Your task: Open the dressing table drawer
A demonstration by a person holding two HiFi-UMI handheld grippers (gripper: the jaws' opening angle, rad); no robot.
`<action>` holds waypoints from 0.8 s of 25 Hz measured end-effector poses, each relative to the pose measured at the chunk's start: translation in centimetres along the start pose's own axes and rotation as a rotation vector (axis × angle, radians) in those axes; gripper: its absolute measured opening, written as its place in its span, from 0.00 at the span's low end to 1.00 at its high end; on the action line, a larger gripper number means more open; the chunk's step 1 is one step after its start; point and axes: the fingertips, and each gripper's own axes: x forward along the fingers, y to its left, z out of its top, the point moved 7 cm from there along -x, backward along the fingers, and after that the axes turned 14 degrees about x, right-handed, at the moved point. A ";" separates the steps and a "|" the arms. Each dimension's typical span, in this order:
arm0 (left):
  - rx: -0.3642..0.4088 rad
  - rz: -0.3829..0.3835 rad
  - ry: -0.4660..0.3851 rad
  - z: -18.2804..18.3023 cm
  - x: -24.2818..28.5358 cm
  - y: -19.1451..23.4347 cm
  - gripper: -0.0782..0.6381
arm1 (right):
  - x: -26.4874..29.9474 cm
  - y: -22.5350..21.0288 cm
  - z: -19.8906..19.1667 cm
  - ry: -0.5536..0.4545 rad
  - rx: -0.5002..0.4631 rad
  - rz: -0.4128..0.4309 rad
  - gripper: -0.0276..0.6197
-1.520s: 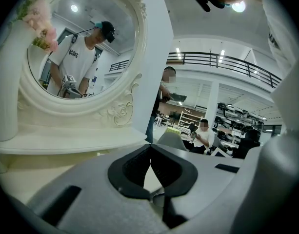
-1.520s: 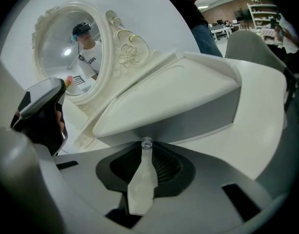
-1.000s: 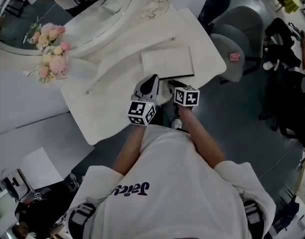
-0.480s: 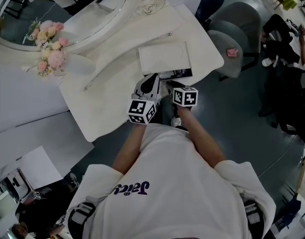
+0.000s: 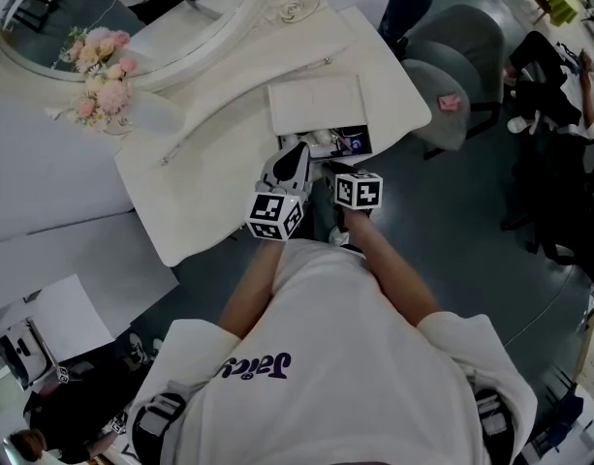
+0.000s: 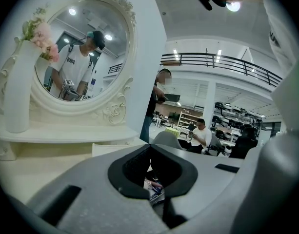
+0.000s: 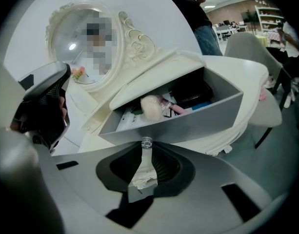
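The step in hand is the pull itself: the right tongs point(image 7: 145, 150) are clenched on the clear knob point(image 7: 147, 142) of the drawer point(image 7: 188, 121), which stands partly out from under the tabletop point(image 5: 219, 143), its contents showing. The left tongs point(image 6: 149, 147) are closed and empty, just beside. I judge the next move needs a straight, level pull toward the person, so the knob does not slip. The shirt point(image 5: 335, 356) carries upside-down print that I cannot read surely; labels in the drawer are too small.
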 end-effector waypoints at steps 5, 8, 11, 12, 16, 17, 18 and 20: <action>0.004 0.021 -0.006 0.0 -1.2 -0.6 0.13 | -0.6 0.0 -1.3 0.024 -0.014 -0.003 0.14; 0.007 0.027 -0.010 0.0 -1.8 -1.0 0.13 | -0.9 -0.1 -1.9 0.032 -0.023 -0.009 0.14; 0.009 0.030 -0.013 0.0 -2.2 -1.3 0.13 | -1.2 -0.2 -2.4 0.035 -0.036 -0.005 0.14; 0.010 0.031 -0.013 0.0 -2.3 -1.4 0.13 | -1.2 -0.3 -2.6 0.038 -0.036 -0.004 0.14; 0.008 0.031 -0.013 -0.2 -2.7 -1.9 0.13 | -1.7 -0.6 -3.2 0.043 -0.038 -0.009 0.14; 0.007 0.032 -0.012 -0.3 -2.8 -2.1 0.13 | -1.8 -0.6 -3.2 0.040 -0.039 -0.006 0.14; 0.006 0.032 -0.011 -0.4 -2.8 -2.2 0.13 | -1.8 -0.6 -3.3 0.037 -0.040 -0.002 0.14; 0.004 0.033 -0.009 -0.6 -2.9 -2.5 0.13 | -2.0 -0.6 -3.3 0.031 -0.042 0.006 0.14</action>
